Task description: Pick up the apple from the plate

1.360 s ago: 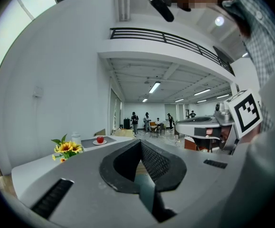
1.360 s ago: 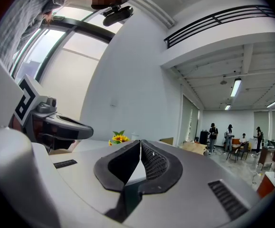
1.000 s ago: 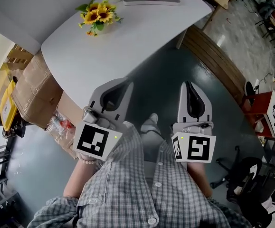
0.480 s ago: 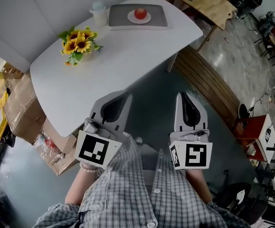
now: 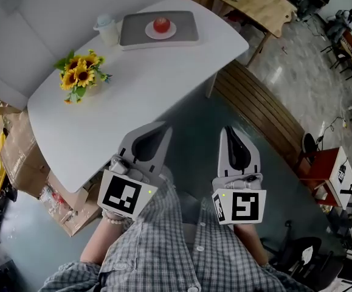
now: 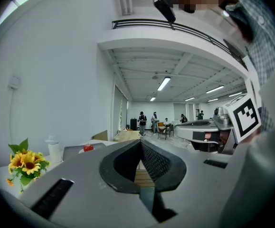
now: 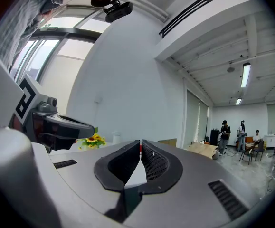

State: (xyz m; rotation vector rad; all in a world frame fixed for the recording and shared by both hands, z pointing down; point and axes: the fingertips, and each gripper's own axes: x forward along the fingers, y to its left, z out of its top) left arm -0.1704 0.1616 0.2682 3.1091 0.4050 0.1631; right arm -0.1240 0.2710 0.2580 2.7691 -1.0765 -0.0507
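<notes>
Apple position: the round red apple (image 5: 161,24) sits in the middle of a small white round plate (image 5: 152,34). The plate rests on a flat grey rectangular tray (image 5: 186,28) at the far end of the long white oval table (image 5: 145,84). A white lidded cup (image 5: 107,30) stands just beside the tray's left edge. A bunch of yellow sunflowers (image 5: 78,73) lies well apart from the tray, toward the table's left side. The tray keeps the plate and fruit in one place, with bare tray all round the plate, so there is room for the jaws to come in.

Left gripper (image 5: 162,126): held low in front of the person's checked shirt, off the near edge of the table. Its jaws are fully together, tips meeting, with nothing between them. Its own view looks across the tabletop, and the apple shows small and far off to the left of the jaws.

Right gripper (image 5: 227,130): held level with the left one, over the dark floor beside the table. Its jaws are likewise pressed tip to tip and empty. A thin red sliver shows at the tip line in its view. It may be the distant apple, but it is too small to be sure.

Judgement: this is the approach, and the pick has not begun. Both tools ride closed and close to the body, a carrying posture, because the target is well out of reach. Whichever gripper is used must open wide before it reaches the fruit. Brown cardboard boxes (image 5: 17,145) crowd the floor under the table's left side, so the right flank looks the freer route.
</notes>
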